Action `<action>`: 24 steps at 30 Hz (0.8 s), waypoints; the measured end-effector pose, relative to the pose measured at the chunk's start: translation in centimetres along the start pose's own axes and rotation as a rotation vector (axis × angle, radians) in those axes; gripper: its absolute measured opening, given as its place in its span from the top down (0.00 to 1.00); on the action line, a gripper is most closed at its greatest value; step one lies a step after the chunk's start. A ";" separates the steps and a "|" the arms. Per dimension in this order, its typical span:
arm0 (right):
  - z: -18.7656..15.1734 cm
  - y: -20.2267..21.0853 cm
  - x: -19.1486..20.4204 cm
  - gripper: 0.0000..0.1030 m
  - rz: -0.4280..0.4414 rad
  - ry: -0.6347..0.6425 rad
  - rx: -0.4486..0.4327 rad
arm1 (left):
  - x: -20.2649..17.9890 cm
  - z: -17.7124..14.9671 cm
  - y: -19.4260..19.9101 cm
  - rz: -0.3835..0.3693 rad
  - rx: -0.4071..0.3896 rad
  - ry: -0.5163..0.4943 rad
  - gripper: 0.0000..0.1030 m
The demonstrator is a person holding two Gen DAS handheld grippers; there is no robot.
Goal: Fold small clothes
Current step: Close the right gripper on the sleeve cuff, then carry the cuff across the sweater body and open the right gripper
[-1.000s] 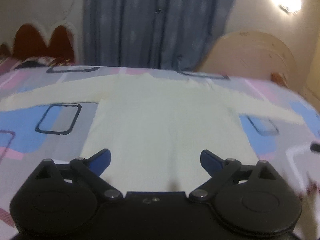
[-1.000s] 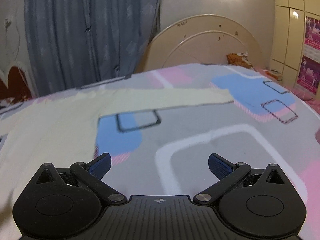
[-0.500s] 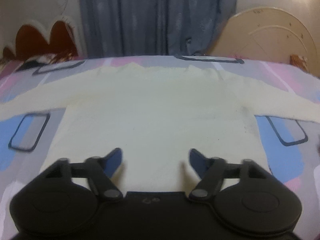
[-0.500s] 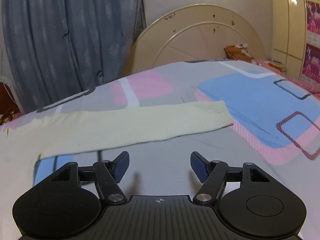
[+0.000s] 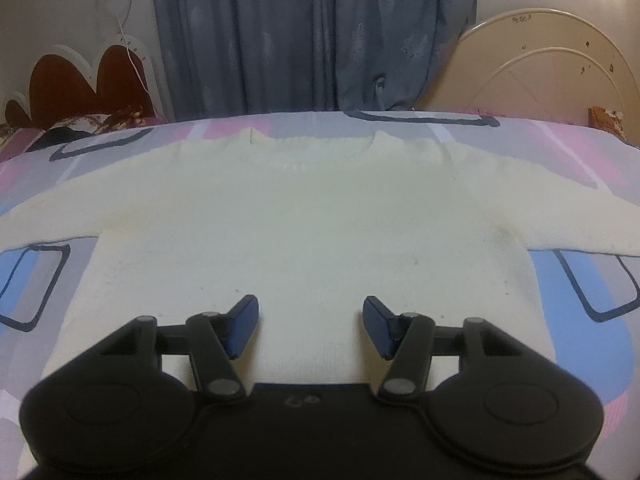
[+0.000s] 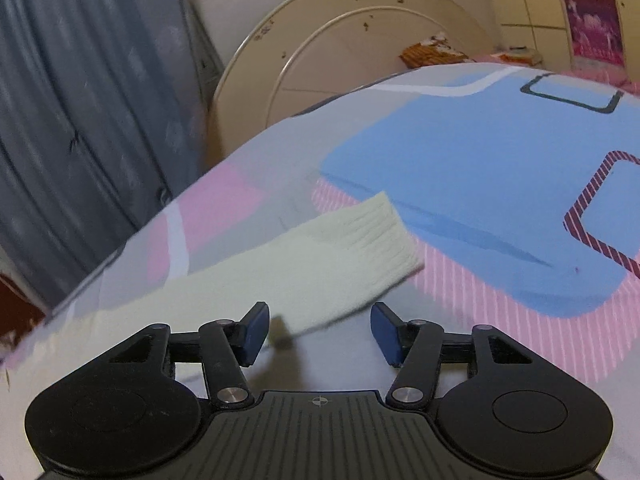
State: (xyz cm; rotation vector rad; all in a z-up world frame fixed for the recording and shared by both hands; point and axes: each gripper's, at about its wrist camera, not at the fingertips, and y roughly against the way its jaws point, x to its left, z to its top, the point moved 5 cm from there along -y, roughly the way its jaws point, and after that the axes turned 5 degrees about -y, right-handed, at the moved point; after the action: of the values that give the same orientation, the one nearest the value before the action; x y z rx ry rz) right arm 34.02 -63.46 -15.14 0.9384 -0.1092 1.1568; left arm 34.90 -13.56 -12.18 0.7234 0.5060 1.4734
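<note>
Lying flat on the bedspread, a cream sweater, sleeves out.
Left gripper closing above its hem; right gripper closing by the cuff; neither pinches cloth.

My sweater: cream knit, soft and matt, cuff ribbed. Bedsheet: smooth printed cloth. My left gripper: matt black plastic, blue pads.

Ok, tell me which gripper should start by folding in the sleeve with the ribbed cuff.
Right. The right gripper has its closing jaws around the sleeve, while the left gripper sits over the sweater's body.
</note>
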 end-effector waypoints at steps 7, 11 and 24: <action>0.9 0.1 -0.9 0.64 0.020 -0.077 -0.008 | 1.7 0.3 -0.3 0.001 0.004 0.020 0.50; 1.3 0.1 -0.4 0.98 0.007 -0.042 0.004 | 3.6 0.3 -0.9 -0.009 0.020 0.037 0.46; -2.7 2.9 14.5 0.98 0.090 0.332 -0.014 | 11.7 0.2 -2.0 -0.107 0.004 0.104 0.54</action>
State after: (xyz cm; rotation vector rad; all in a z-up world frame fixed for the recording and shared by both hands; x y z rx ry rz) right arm 37.00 -50.82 -7.61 0.7239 0.1104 1.3790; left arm 37.09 -1.92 -12.01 0.6154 0.6178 1.4148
